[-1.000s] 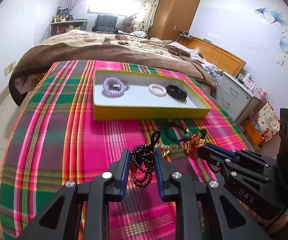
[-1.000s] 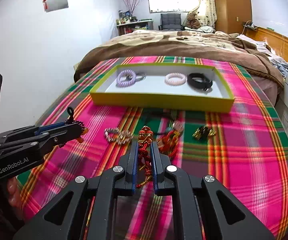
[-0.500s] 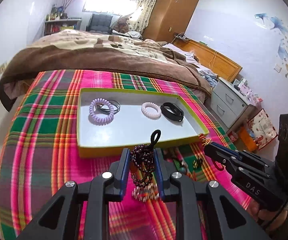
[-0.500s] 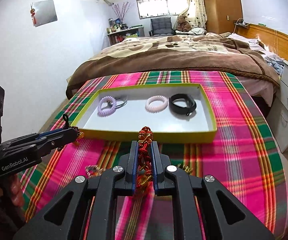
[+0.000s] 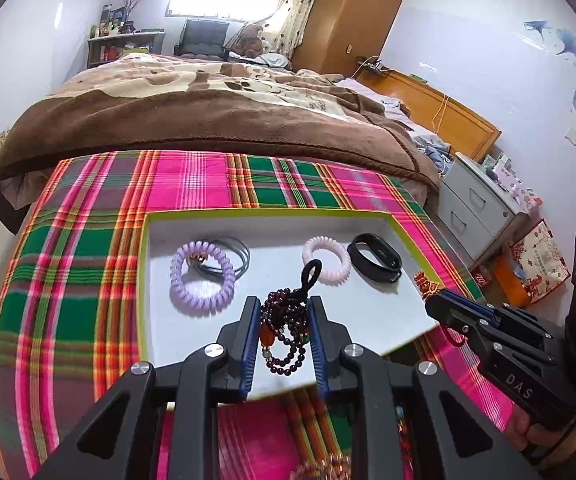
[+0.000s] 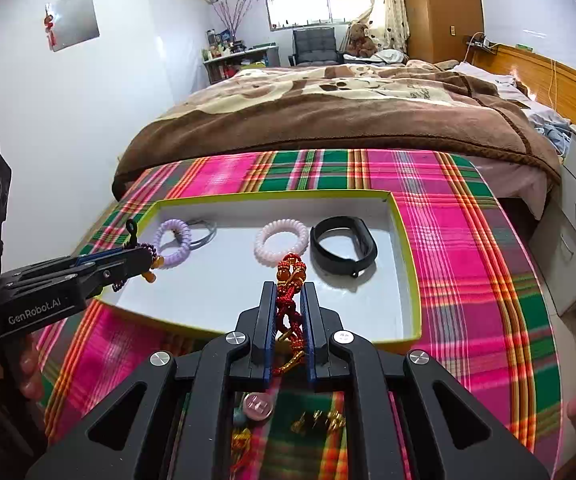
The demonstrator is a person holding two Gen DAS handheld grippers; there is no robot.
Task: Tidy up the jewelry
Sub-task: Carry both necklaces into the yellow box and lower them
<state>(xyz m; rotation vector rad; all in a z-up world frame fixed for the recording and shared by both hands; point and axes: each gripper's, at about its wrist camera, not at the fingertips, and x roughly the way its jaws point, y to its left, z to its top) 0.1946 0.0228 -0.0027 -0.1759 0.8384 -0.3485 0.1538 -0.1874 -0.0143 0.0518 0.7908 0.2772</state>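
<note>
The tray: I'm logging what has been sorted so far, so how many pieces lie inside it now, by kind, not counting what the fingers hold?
Inside the tray:
Coil bands: 2 (lilac, pale pink)
Black wristband: 1
Thin grey rings, a small cluster under the lilac coil: 1
Total: 4

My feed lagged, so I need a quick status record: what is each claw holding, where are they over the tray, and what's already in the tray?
left claw: shut on dark bead bracelet, held above tray's near edge
right claw: shut on red knotted cord, above tray's near edge
tray: yellow-rimmed, white floor, on plaid cloth
in tray: purple coil tie, grey hair bands, pink coil tie, black wristband
still on cloth: small gold and red pieces near the right claw
</note>
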